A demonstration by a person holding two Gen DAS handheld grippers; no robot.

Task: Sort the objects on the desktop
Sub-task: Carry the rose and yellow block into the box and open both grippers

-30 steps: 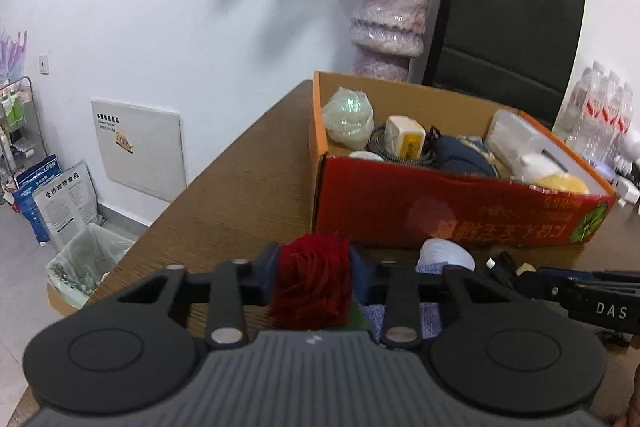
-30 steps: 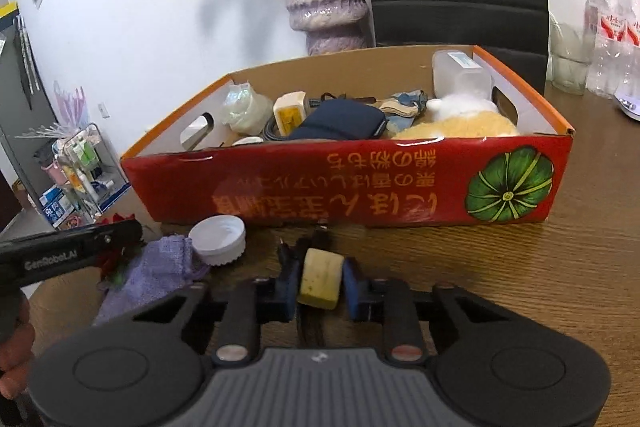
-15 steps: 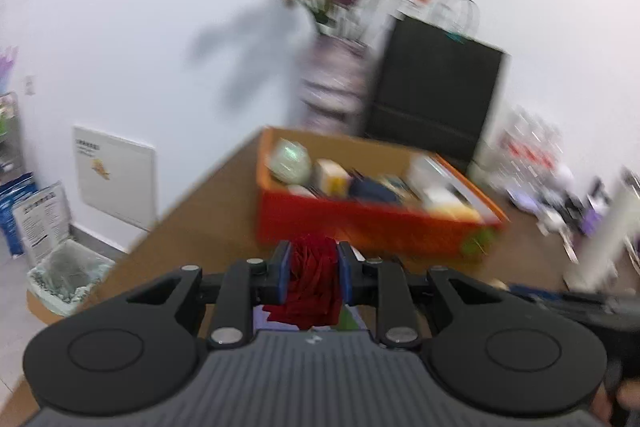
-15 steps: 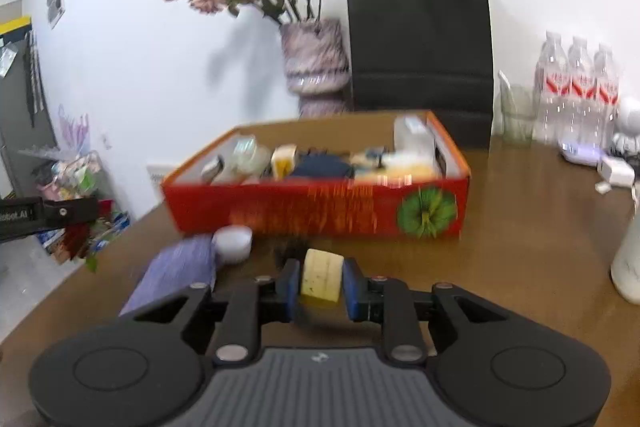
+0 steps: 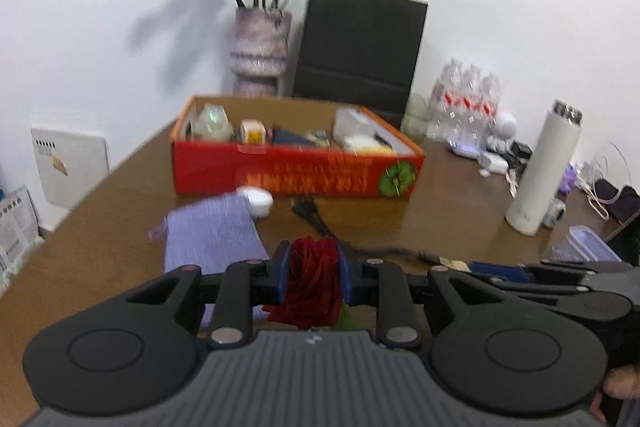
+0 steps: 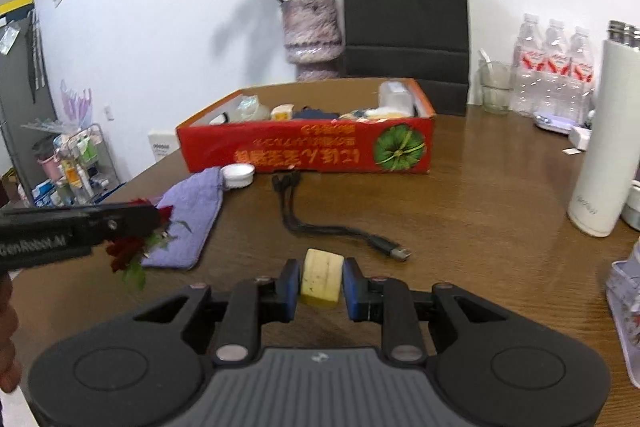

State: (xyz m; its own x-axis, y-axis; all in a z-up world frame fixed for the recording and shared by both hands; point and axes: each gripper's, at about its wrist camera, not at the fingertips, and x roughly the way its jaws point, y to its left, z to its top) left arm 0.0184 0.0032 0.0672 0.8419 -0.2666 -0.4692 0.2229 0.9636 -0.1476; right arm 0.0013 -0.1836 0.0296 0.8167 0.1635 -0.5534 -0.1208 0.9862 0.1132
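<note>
We are clamping the left tongs (image 5: 313,277) on a red rose (image 5: 314,283) and the right tongs (image 6: 321,283) on a yellow block (image 6: 321,277), both above the table (image 6: 460,219), near the red box (image 6: 320,147).

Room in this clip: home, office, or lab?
Probably a small office or meeting room: a wooden table against a white wall, bottled water, a black paper bag, and a stocked supply cart.
</note>
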